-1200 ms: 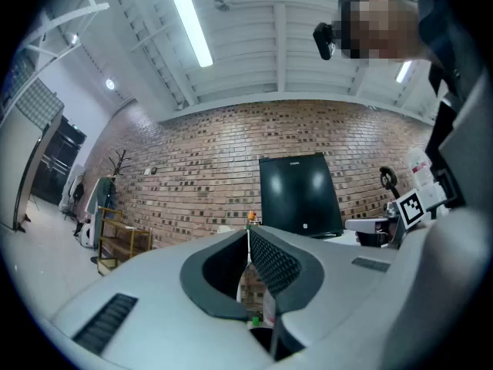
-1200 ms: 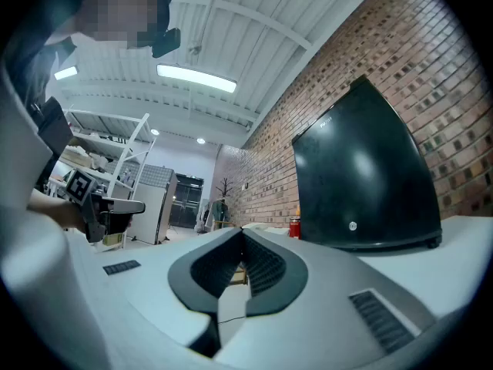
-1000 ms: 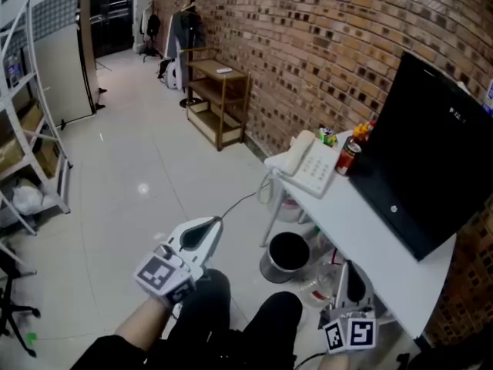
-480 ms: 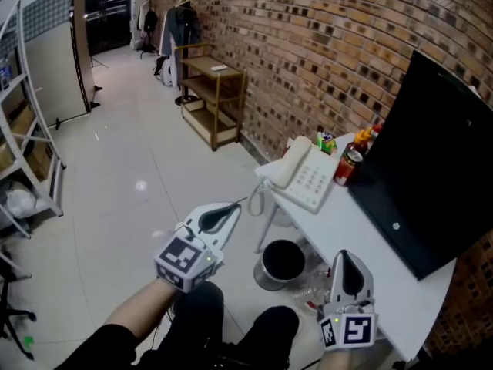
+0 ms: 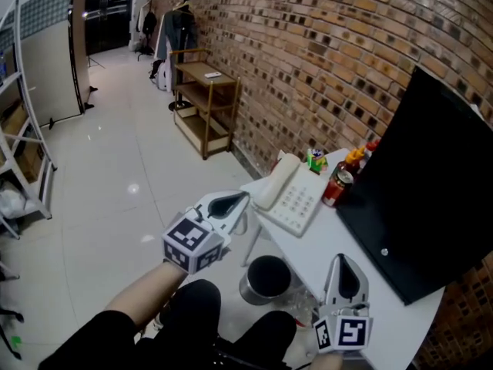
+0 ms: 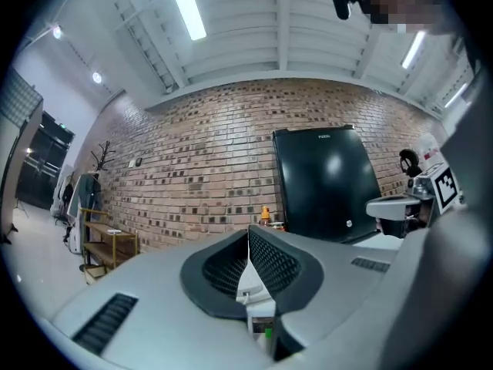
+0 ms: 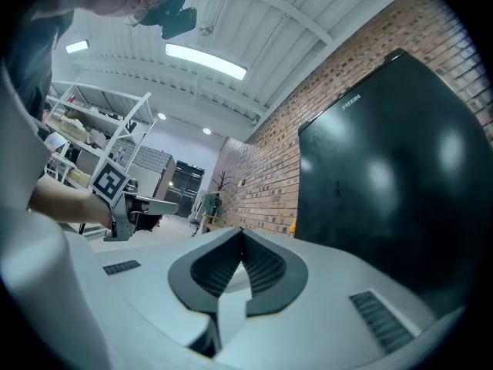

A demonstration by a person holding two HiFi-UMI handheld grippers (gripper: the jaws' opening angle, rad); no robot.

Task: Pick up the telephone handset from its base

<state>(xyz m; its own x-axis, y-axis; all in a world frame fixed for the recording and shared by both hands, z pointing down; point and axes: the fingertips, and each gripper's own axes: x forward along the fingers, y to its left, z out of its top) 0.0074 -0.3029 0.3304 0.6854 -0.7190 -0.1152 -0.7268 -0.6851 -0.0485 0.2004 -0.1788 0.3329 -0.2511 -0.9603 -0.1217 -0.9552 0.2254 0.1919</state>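
Head view: brick wall (image 5: 323, 45) runs behind the table (image 5: 339, 245). Big black monitor (image 5: 431, 183) takes up the table's right side, and a dark bin (image 5: 266, 278) sits under it. Phone (image 5: 296, 199) is on the table's left end, with the handset (image 5: 271, 183) lying in its base. Left gripper (image 5: 243, 199) hangs just off the table's left edge, near the handset but not touching, clenched on nothing. Right gripper (image 5: 343, 260) is over the table's near edge, also clamped together and empty. A can (image 5: 333, 189) stands on the table too.
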